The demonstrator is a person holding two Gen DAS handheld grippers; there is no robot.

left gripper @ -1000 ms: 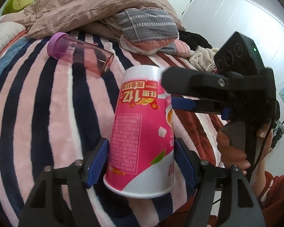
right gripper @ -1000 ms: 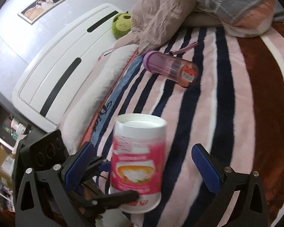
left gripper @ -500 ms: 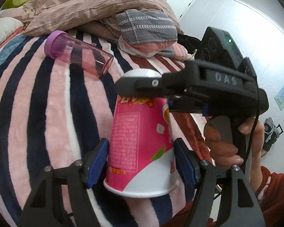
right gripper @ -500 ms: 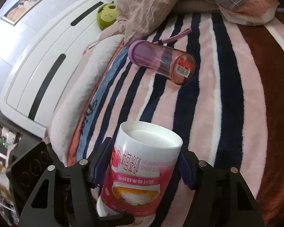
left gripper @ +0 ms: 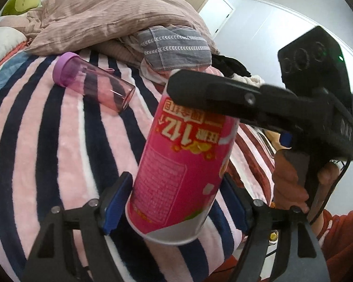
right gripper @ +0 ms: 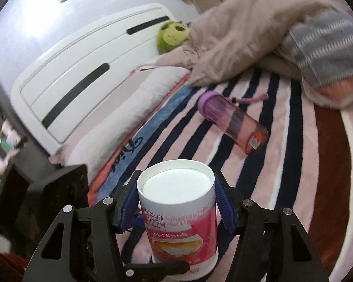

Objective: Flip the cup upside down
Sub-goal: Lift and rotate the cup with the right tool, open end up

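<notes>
You are mid-handover: the cup (left gripper: 183, 164), centre frame, is already mouth-down and tilted above the striped blanket (left gripper: 47, 141). Your left claw (left gripper: 176, 202) pinches its rim end; your right claw (right gripper: 176, 202) is narrowed onto its base end. Next, probably free one claw and set it down.

purple bottle (left gripper: 91, 85) lying on striped blanket (left gripper: 47, 145) | duvet (left gripper: 110, 16) | green plush (right gripper: 173, 36)
</notes>
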